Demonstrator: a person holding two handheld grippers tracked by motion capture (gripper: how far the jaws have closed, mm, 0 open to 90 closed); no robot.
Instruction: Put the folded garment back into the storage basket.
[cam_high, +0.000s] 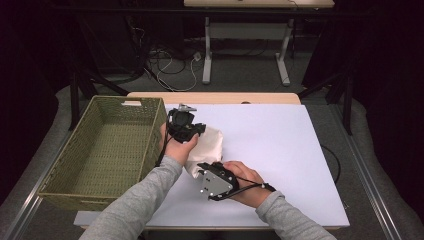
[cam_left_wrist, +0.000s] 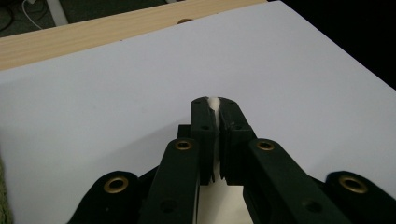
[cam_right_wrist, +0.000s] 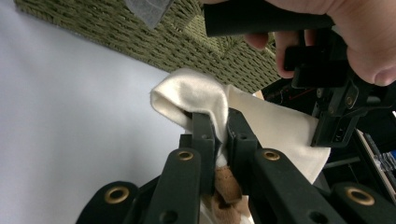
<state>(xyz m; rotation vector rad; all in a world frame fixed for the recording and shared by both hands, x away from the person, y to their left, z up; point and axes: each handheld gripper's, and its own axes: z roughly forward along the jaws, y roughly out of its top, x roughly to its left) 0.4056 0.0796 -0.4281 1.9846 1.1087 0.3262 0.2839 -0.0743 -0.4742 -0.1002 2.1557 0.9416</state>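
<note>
High view: cream cloth (cam_high: 207, 142) is pinched by the closed left gripper (cam_high: 186, 126) and closed right gripper (cam_high: 216, 181); an uneven pull could slip it short of the wicker basket (cam_high: 65, 165).

You have one cream cloth (cam_high: 207, 142) in front of you, and there is no second piece of fabric on the sheet. You hold two grippers: the left gripper (cam_high: 186, 125) in one hand and the right gripper (cam_high: 202, 167) in the other, so two hands and two grey sleeves come into the high view. One woven green basket (cam_high: 107, 150) stands at your left. One white sheet (cam_high: 280, 150) covers the one wooden table (cam_high: 215, 97). Farther back you can count one more table, standing on two white legs.
</note>
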